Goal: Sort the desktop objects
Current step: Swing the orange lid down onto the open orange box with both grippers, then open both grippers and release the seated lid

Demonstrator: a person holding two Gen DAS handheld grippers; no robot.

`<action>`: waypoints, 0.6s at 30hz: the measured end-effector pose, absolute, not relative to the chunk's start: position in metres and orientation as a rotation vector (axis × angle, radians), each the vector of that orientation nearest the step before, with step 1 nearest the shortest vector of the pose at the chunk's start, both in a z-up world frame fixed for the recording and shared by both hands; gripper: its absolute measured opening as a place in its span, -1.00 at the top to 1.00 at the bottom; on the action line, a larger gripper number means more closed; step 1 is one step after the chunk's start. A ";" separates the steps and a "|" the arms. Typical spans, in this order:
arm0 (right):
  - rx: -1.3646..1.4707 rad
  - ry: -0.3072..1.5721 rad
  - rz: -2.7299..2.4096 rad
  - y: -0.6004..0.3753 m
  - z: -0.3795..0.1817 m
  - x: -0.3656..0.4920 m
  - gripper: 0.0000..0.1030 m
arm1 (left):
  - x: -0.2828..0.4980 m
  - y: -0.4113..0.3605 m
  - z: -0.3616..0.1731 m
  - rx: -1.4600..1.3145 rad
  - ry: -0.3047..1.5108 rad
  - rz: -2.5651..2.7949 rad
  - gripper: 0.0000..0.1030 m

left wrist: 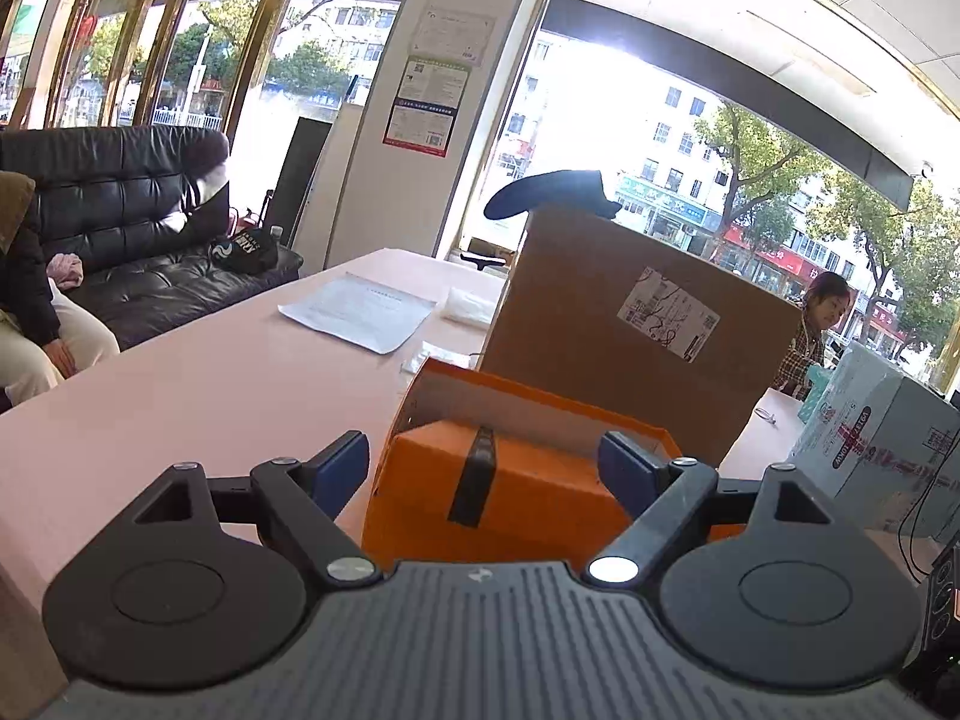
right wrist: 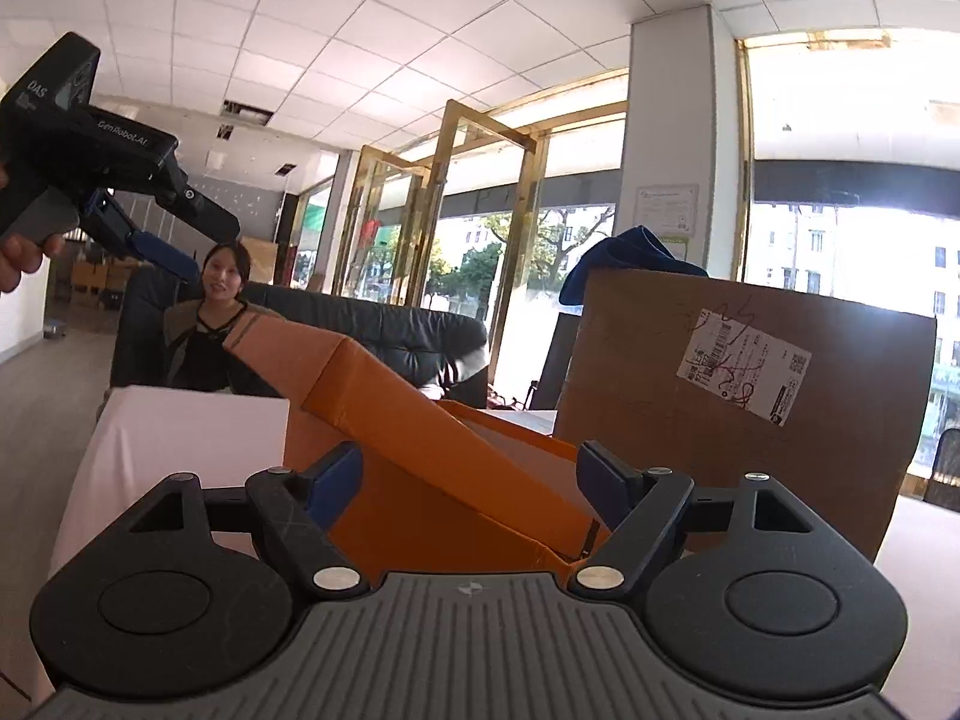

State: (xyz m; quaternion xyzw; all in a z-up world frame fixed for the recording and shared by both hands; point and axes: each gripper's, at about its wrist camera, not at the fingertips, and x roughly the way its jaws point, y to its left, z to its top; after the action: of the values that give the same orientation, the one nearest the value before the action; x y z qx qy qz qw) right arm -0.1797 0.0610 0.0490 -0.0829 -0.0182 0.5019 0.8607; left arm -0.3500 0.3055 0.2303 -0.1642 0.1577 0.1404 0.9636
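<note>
Main risk: the orange box [left wrist: 498, 480] is light cardboard with its lid flap [right wrist: 384, 396] tilted up and open, so any push from either tool will likely skid it across the pink tabletop [left wrist: 198, 384] or fold the flap rather than move it cleanly. It sits near centre of the tabletop, just in front of the big brown carton [left wrist: 636, 324], close enough that a shove to the far side would jam it against the carton; I can't tell whether they touch. A dark cloth [left wrist: 552, 192] is draped on the carton's top edge and could drop if the carton gets bumped. Loose paper sheet [left wrist: 360, 312] and a clear plastic bag [left wrist: 468, 306] lie far left, easy to sweep off with a careless swing. Left gripper [left wrist: 486, 468]: jaws wide apart, straddling the box's near end in the left wrist view, holding nothing. Seen from the right wrist view, it is raised high at far left, held in a hand [right wrist: 18, 258] and angled down towards the box. Right gripper [right wrist: 468, 480]: jaws wide, empty, low and level, pointed at the box's near side under the raised flap. Wide fingers so close to the flap could snag its edge.
</note>
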 end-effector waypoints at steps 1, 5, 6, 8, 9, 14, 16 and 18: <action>-0.086 -0.005 1.064 0.058 0.049 -0.172 -0.49 | -0.341 0.298 0.238 -0.308 0.313 0.289 -0.67; 0.146 0.127 1.082 0.047 0.044 -0.144 -0.50 | -0.292 0.266 0.245 -0.236 0.332 0.309 -0.67; 0.155 0.155 1.079 0.044 0.042 -0.139 -0.50 | -0.280 0.260 0.238 -0.216 0.352 0.313 -0.67; 0.165 0.157 1.053 0.033 0.038 -0.140 -0.50 | -0.269 0.255 0.223 -0.198 0.391 0.311 -0.64; 0.174 0.158 1.039 0.027 0.037 -0.138 -0.50 | -0.265 0.255 0.212 -0.191 0.416 0.308 -0.64; 0.281 0.195 1.027 0.010 0.041 -0.129 -0.57 | -0.280 0.242 0.196 -0.065 0.354 0.355 -0.60; 0.283 0.218 1.028 0.010 0.039 -0.127 -0.57 | -0.289 0.241 0.194 -0.059 0.341 0.353 -0.61; 0.281 0.242 1.028 0.011 0.037 -0.126 -0.57 | -0.297 0.246 0.193 -0.098 0.329 0.348 -0.61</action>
State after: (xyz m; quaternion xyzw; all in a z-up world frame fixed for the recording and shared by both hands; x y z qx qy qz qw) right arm -0.1261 0.0113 0.0373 0.1336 0.1148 0.4890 0.8543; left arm -0.2974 0.2458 0.1929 -0.0486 0.1631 0.1721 0.9703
